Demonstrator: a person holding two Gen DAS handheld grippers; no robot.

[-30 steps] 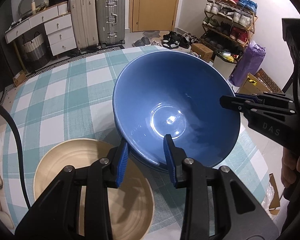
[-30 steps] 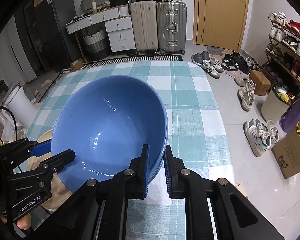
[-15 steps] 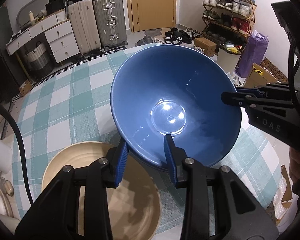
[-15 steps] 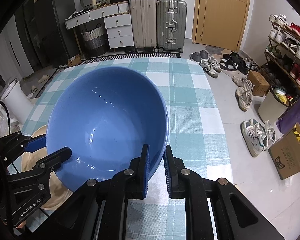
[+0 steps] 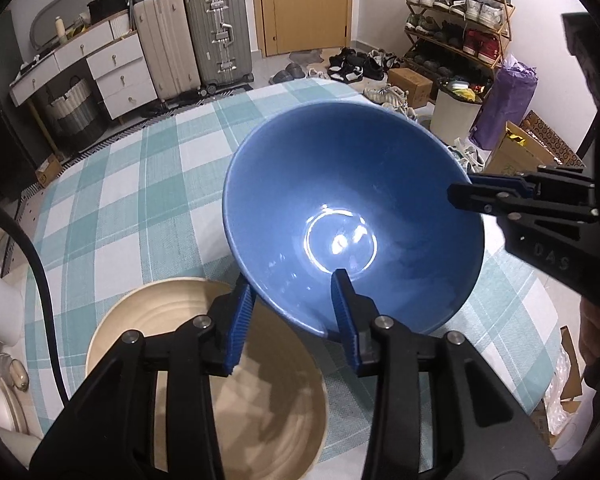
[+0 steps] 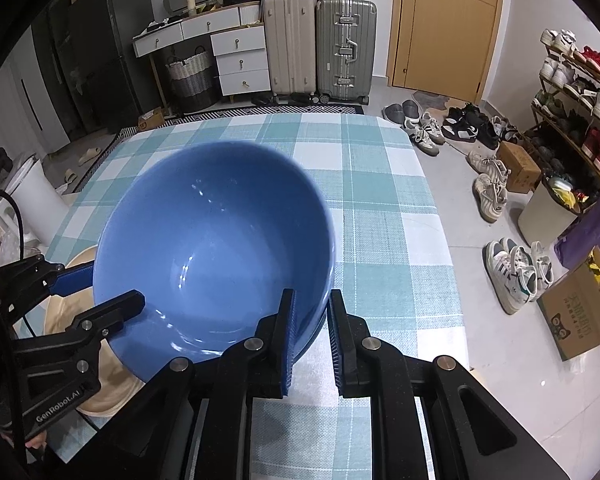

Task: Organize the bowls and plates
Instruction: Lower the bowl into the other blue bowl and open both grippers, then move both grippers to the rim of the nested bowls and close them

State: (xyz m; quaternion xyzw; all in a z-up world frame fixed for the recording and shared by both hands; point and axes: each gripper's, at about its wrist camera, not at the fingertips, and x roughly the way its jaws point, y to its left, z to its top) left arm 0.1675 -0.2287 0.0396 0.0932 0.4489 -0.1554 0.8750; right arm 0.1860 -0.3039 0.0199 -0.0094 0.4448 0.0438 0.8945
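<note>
1. The blue bowl (image 5: 352, 216) is held tilted above the desk (image 5: 112, 208), which wears a teal and white checked cloth. In the left wrist view it fills the centre of the frame; in the right wrist view it sits left of centre.
2. The left claw (image 5: 296, 316) straddles the near rim of the bowl at the bottom centre of its own view. Its jaws have just been opening: the left blue pad (image 5: 240, 320) stands clear outside the wall, and the right pad sits inside the bowl, close against the rim.
3. The right claw (image 6: 310, 338) is nearly closed, pinching the bowl's rim between its blue pads at the lower middle of its view; one pad lies inside the wall, the other outside.
4. In the left wrist view the right claw reaches in from the right edge and meets the bowl's far right rim.
5. A cream bowl (image 5: 236, 396) rests on the desk at the lower left of the left wrist view, partly under the blue bowl's edge and the left claw.
6. Suitcases (image 6: 320, 44) stand by the far wall at top centre.
</note>
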